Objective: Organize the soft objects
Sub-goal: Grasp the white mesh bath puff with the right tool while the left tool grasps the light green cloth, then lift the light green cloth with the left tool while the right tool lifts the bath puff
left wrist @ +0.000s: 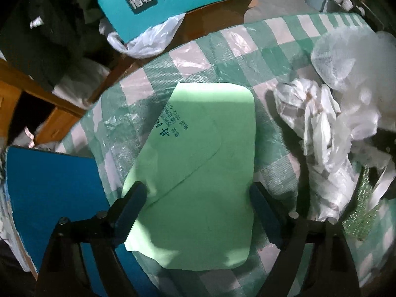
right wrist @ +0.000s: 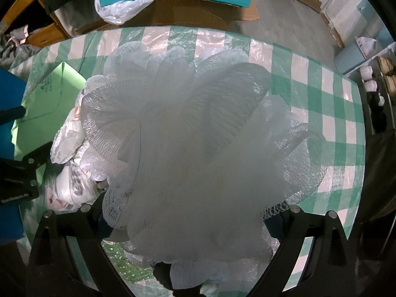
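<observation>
A light green foam sheet (left wrist: 198,173) with printed characters lies flat on the green-and-white checked tablecloth (left wrist: 222,49). My left gripper (left wrist: 195,212) is open, its fingers standing at either side of the sheet's near end. A white mesh bath pouf (right wrist: 193,138) fills the right wrist view, between my right gripper's (right wrist: 188,220) fingers; the fingertips are hidden by it. The pouf also shows at the left wrist view's right edge (left wrist: 346,59). Crumpled white plastic bags (left wrist: 319,133) lie between the sheet and the pouf. The green sheet shows again in the right wrist view (right wrist: 49,104).
A blue board (left wrist: 49,198) lies at the table's left edge. A teal box (left wrist: 178,0) on a cardboard carton with a white bag (left wrist: 146,37) stands beyond the table. Green bubble wrap (left wrist: 361,212) lies near right. Wooden furniture (left wrist: 37,99) is left; shelves (right wrist: 376,94) are right.
</observation>
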{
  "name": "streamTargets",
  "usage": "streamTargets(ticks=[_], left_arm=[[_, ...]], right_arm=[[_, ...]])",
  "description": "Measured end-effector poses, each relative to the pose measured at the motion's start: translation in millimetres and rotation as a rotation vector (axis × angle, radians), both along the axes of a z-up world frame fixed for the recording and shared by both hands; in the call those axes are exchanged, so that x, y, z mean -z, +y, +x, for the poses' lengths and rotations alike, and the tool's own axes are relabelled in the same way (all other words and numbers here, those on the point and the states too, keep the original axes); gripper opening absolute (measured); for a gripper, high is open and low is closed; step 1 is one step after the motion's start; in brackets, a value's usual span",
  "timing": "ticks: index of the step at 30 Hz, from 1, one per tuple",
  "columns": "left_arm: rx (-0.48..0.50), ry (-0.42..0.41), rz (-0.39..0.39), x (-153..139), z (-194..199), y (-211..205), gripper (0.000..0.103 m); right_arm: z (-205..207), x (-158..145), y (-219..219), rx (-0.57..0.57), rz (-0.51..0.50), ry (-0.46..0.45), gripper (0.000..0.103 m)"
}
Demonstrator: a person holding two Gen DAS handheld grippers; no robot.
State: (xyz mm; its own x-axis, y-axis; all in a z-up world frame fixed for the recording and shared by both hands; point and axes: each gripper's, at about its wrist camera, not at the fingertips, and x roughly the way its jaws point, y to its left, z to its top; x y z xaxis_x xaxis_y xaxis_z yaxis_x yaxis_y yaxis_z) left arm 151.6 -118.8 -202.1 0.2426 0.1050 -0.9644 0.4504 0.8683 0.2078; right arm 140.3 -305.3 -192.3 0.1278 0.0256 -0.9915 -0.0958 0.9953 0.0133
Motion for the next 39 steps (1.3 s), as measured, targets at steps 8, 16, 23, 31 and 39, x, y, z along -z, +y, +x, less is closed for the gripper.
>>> streamTargets(ticks=[8, 16, 23, 31, 39], left_arm=[[-0.001, -0.024, -0.016, -8.4, -3.3, -0.1, 0.024], [-0.036, 0.031, -0.099, -11.8, -4.9, 5.2, 0.003], [-0.044, 0.004, -0.156, -35.6, -10.0, 4.4, 0.003], [-0.057, -0.018, -0.231, -61.2, -18.4, 11.1, 0.003], [-0.114, -0.029, -0.284, -74.3, -19.7, 27.6, 0.003]], right_arm=[[-2.4, -0.6, -0.9, -0.011, 0.005, -0.014, 0.093], [-5.4, -10.0, 4.9, -0.037, 0.006, -0.044, 0.064], [-8.4, -24.7, 5.4, -0.034, 0.021, -0.093, 0.047], [-16.1, -42.0, 4.2, -0.009, 0.054, -0.133, 0.042], [-30.4, -68.7, 0.3, 0.007, 0.098, -0.184, 0.040]])
